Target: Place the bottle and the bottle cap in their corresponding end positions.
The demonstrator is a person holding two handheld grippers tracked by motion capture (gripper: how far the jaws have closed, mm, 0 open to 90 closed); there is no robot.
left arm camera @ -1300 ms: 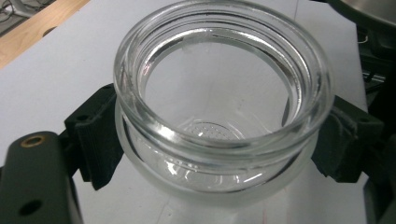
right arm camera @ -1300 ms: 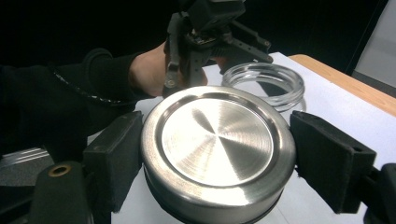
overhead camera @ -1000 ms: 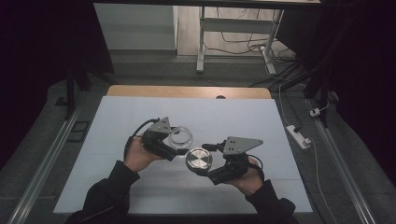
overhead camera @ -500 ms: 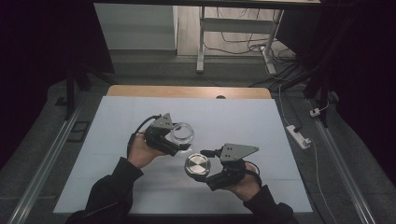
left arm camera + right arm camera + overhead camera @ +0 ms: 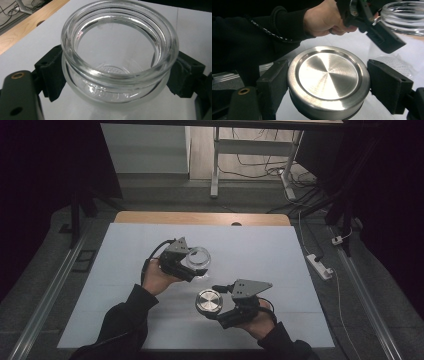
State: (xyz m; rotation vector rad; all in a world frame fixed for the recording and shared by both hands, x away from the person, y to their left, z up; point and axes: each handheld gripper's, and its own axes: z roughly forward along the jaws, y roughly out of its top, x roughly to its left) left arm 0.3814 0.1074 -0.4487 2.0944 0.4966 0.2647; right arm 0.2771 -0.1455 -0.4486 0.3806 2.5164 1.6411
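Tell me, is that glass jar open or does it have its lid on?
Open. The glass jar has a bare mouth, and you can see through to its empty bottom. The metal lid is apart, held in the right gripper.

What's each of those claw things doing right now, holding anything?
Left gripper: closed on the open glass jar, a jaw on each side below its rim.
Right gripper: closed on the round metal lid, jaws against its edges.

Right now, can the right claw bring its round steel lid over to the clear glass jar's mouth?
Probably yes: the right claw grips the round steel lid, and the clear glass jar mouth is uncovered.
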